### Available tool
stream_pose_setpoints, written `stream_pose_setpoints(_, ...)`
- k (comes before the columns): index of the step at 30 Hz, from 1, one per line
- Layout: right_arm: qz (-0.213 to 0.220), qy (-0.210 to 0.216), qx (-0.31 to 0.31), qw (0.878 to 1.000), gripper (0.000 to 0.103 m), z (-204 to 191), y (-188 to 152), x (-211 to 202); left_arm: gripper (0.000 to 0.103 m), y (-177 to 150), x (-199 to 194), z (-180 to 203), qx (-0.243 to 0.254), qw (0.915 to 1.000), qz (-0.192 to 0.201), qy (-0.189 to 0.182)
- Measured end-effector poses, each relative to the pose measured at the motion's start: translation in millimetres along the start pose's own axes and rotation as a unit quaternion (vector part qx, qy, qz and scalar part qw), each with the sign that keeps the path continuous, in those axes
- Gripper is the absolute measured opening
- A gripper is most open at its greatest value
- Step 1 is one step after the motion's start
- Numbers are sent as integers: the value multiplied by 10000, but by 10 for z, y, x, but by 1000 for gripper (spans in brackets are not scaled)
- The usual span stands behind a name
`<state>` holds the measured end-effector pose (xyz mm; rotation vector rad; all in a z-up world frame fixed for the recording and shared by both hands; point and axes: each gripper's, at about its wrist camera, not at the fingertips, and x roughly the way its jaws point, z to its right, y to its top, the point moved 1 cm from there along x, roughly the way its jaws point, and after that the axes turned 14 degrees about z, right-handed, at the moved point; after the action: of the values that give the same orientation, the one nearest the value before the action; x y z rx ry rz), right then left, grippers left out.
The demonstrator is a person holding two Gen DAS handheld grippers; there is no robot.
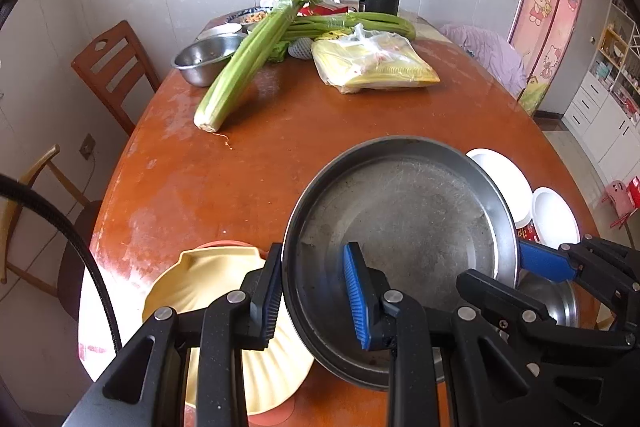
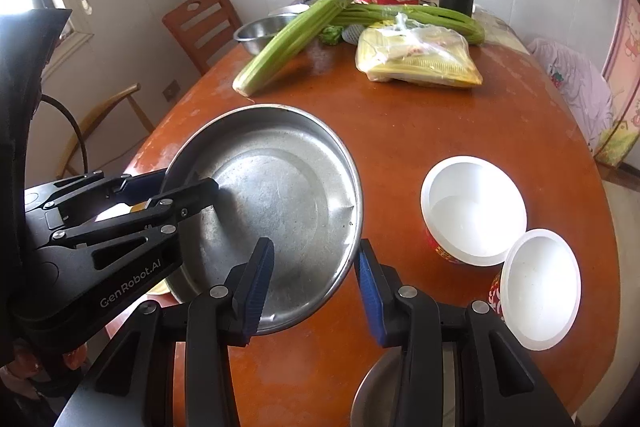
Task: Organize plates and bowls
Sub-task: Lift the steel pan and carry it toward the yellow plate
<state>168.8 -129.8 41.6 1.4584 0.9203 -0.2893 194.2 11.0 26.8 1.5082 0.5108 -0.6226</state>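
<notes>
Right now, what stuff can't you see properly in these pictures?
- Yellow shell-shaped plate: left wrist view, partly hidden by the left gripper and metal pan.
- Steel bowl at the bottom: right wrist view, hidden behind the right gripper, cut off by the edge.
- Far dishes behind the celery: left wrist view, contents too small.

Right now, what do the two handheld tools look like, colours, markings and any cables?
Both are black, built from linked black bars joined by round silver pivot pins. The left tool and the right tool each carry two blue ribbed pads on their fingers. Seen from the right wrist, the left tool's body bears white "GenRobot.AI" lettering. A black cable curves away beside the left tool.
</notes>
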Motion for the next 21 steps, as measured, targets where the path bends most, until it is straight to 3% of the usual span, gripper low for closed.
stream_pose_setpoints(21, 229, 355, -582, 9974, 44, -499, 144, -132, 29, -17, -449, -403, -254, 9984, 328, 372)
